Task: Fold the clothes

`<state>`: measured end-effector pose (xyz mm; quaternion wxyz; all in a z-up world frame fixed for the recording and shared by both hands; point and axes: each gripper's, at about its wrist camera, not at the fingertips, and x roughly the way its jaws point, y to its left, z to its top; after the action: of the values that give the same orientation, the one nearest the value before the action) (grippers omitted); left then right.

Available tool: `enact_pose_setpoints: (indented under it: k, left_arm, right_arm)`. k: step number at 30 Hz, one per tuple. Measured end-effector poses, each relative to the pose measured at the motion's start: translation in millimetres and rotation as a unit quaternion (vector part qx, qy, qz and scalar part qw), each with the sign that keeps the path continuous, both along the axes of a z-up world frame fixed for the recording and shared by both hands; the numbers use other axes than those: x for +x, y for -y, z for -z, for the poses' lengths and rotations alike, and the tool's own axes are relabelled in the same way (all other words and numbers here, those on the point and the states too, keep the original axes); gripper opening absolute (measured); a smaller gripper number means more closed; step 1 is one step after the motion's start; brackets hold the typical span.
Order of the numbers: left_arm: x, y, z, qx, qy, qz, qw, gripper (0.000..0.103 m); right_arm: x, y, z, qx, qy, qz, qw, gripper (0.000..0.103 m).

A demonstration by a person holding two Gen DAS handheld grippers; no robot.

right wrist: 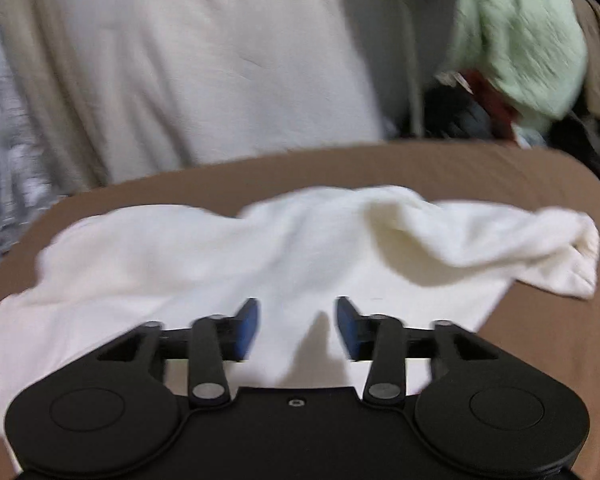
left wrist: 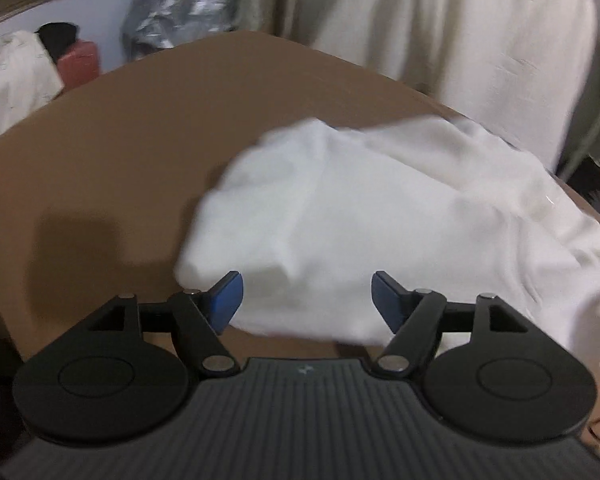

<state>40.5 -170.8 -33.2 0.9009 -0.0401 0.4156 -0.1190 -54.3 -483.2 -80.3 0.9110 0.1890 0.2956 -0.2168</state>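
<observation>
A white garment (left wrist: 380, 208) lies crumpled on a brown table (left wrist: 140, 140). My left gripper (left wrist: 307, 300) hovers over the garment's near left end, open, its blue pads (left wrist: 228, 296) wide apart with only loose cloth below them. In the right wrist view the same white garment (right wrist: 260, 256) spreads across the brown table (right wrist: 540, 320), with a sleeve-like end bunched at the right. My right gripper (right wrist: 297, 328) is open above the cloth's near middle, and its blue pads (right wrist: 246, 328) press on nothing. Both views are blurred.
A person in a cream top (left wrist: 440, 40) stands behind the table's far edge. A silver plastic-wrapped bundle (left wrist: 180, 4), a red object (left wrist: 80, 60) and white cloth (left wrist: 12, 84) sit off the table's left. A pale green garment (right wrist: 520, 52) and dark clutter lie beyond the right corner.
</observation>
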Motion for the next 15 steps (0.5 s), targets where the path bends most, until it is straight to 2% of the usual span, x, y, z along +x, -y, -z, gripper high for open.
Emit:
enact_pose_setpoints:
  k: [2, 5, 7, 9, 11, 15]
  left_arm:
    - [-13.8, 16.3, 16.5, -0.001, -0.016, 0.024, 0.9996, 0.071]
    - [-31.8, 42.9, 46.5, -0.009, -0.050, 0.057, 0.9971, 0.070]
    - [-37.9, 58.6, 57.7, 0.004, -0.044, 0.074, 0.9962, 0.070]
    - [-37.7, 68.9, 60.8, 0.030, -0.020, 0.083, 0.9959, 0.070]
    - [-30.3, 69.0, 61.6, 0.032, -0.013, 0.078, 0.9963, 0.073]
    - [-20.3, 58.0, 67.3, -0.009, -0.041, 0.057, 0.9975, 0.080]
  right_arm:
    - [-1.0, -22.1, 10.5, 0.009, -0.008, -0.032, 0.999, 0.061]
    - [-1.7, -44.2, 10.9, 0.045, 0.001, -0.102, 0.994, 0.061]
    - [-1.8, -54.0, 10.0, 0.073, 0.014, -0.149, 0.986, 0.062]
    - [-1.8, -61.0, 11.3, 0.103, 0.025, -0.189, 0.976, 0.062]
    - [0.0, -61.8, 13.1, 0.137, 0.024, -0.222, 0.965, 0.063]
    - [7.6, -56.8, 40.0, 0.244, -0.022, -0.263, 0.933, 0.064]
